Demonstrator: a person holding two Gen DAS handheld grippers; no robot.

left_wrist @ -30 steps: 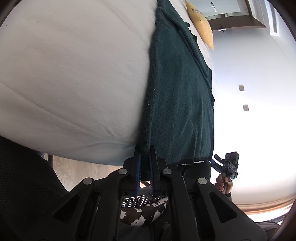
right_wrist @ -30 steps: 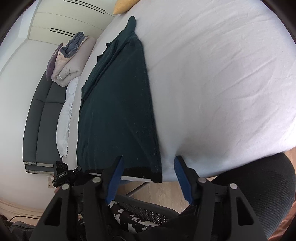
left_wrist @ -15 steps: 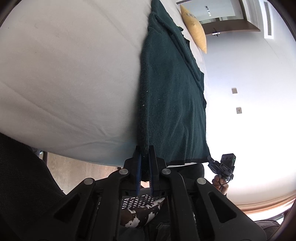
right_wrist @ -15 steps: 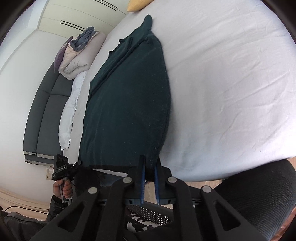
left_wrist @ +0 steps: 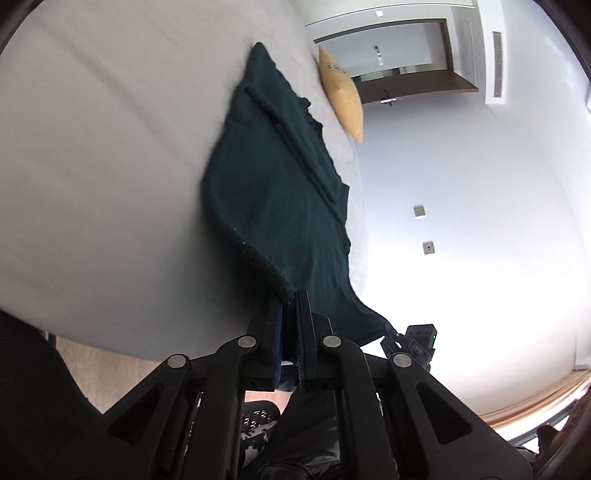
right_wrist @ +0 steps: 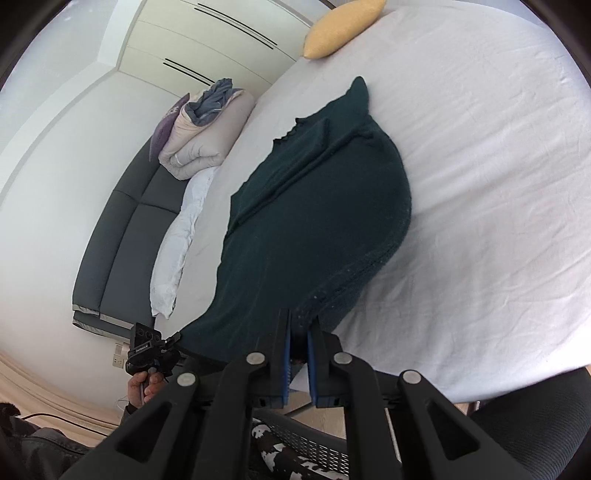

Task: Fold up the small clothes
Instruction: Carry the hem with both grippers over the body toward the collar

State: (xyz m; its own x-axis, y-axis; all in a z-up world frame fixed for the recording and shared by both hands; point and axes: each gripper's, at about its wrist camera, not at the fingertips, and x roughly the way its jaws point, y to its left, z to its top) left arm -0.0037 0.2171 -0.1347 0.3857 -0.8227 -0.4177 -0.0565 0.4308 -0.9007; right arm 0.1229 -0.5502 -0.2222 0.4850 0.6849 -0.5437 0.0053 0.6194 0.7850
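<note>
A dark green knitted sweater [left_wrist: 280, 192] [right_wrist: 317, 221] lies lengthwise on a white bed [left_wrist: 103, 155] [right_wrist: 480, 184]. Its near hem is raised off the sheet. My left gripper [left_wrist: 290, 299] is shut on one hem corner. My right gripper [right_wrist: 298, 325] is shut on the other hem corner. The hem stretches between them. In the left wrist view the right gripper [left_wrist: 393, 338] shows beyond the hem, and in the right wrist view the left gripper [right_wrist: 176, 338] shows at the lower left, held by a hand [right_wrist: 142, 387]. The far part of the sweater still rests flat.
A yellow pillow [left_wrist: 341, 92] [right_wrist: 341, 27] sits at the far end of the bed. A folded duvet [right_wrist: 201, 133] and a white pillow [right_wrist: 177, 254] lie on a grey sofa [right_wrist: 110, 251] beside the bed. A black mesh chair [right_wrist: 524, 424] is close below me.
The right gripper closed on the near hem corner. Both grippers then rose, lifting the hem off the sheet so the sweater's side edges curve upward.
</note>
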